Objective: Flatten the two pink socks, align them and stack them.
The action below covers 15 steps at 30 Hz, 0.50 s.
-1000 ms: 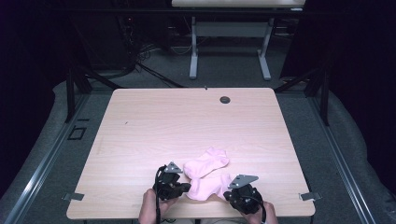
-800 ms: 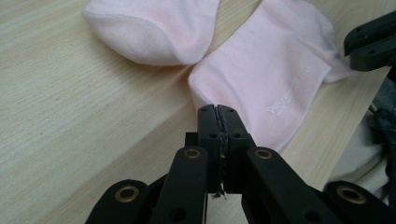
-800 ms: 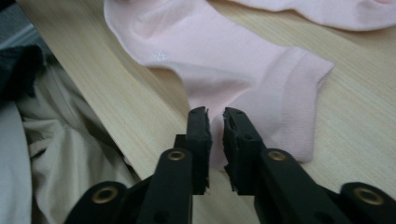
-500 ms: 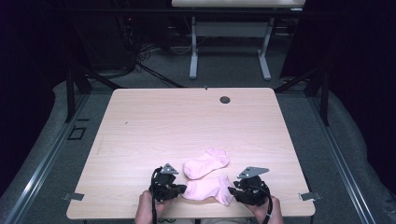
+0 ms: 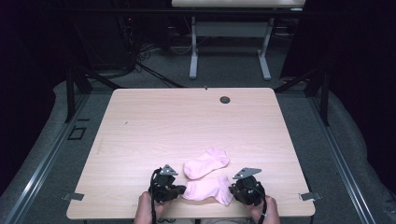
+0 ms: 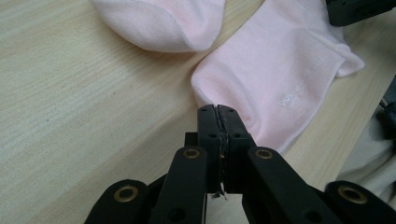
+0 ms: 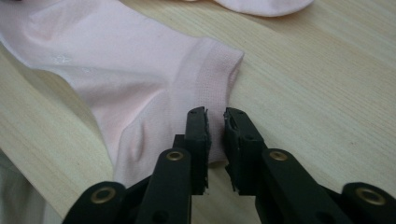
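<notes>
We count two pale pink cotton ankle socks, a near one (image 5: 209, 190) and a far one (image 5: 206, 163), on one light wooden table (image 5: 187, 126), plus two black tongs, left (image 5: 176, 190) and right (image 5: 235, 189).

Soft knit cloth on matt wood-grain laminate

Both pink socks, the nearer sock (image 5: 208, 190) at the desk's front edge and the farther sock (image 5: 206, 163) behind it, are fine matt knit with a ribbed cuff; the desk (image 5: 187, 126) is pale, smooth, faintly lined wood-look board; the left tongs (image 6: 218, 116) and right tongs (image 7: 215, 122) are black matt plastic with brassy metal rivets.
</notes>
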Each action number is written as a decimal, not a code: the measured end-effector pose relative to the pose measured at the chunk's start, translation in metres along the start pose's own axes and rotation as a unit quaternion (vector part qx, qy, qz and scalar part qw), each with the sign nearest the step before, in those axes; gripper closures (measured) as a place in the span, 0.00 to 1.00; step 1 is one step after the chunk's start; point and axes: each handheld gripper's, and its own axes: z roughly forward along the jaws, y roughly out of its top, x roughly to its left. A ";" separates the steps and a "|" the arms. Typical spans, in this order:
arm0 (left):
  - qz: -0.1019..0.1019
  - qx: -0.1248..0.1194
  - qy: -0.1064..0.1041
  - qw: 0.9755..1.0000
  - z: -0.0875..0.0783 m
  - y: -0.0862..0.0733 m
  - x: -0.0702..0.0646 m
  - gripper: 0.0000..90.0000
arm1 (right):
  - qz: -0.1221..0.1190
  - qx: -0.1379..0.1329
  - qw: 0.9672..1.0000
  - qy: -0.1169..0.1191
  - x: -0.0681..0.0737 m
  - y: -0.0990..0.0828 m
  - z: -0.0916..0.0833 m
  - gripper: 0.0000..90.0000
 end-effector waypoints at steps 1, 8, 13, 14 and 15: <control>-0.001 0.001 0.000 1.000 0.000 0.000 0.000 0.99 | -0.001 0.000 1.000 -0.004 0.001 0.000 0.000 0.92; 0.001 0.004 0.002 1.000 -0.001 -0.002 0.002 0.99 | 0.009 -0.004 1.000 0.006 -0.001 -0.001 0.000 0.98; 0.002 0.003 0.004 1.000 -0.001 -0.002 0.003 0.99 | 0.008 -0.002 1.000 0.008 -0.006 -0.002 -0.002 0.99; 0.001 0.002 0.005 1.000 -0.001 -0.002 0.003 0.99 | 0.006 -0.002 1.000 0.009 -0.006 -0.002 -0.002 0.99; 0.003 0.004 0.007 1.000 -0.001 -0.002 0.003 0.99 | 0.005 -0.002 1.000 0.009 -0.006 -0.002 -0.002 0.98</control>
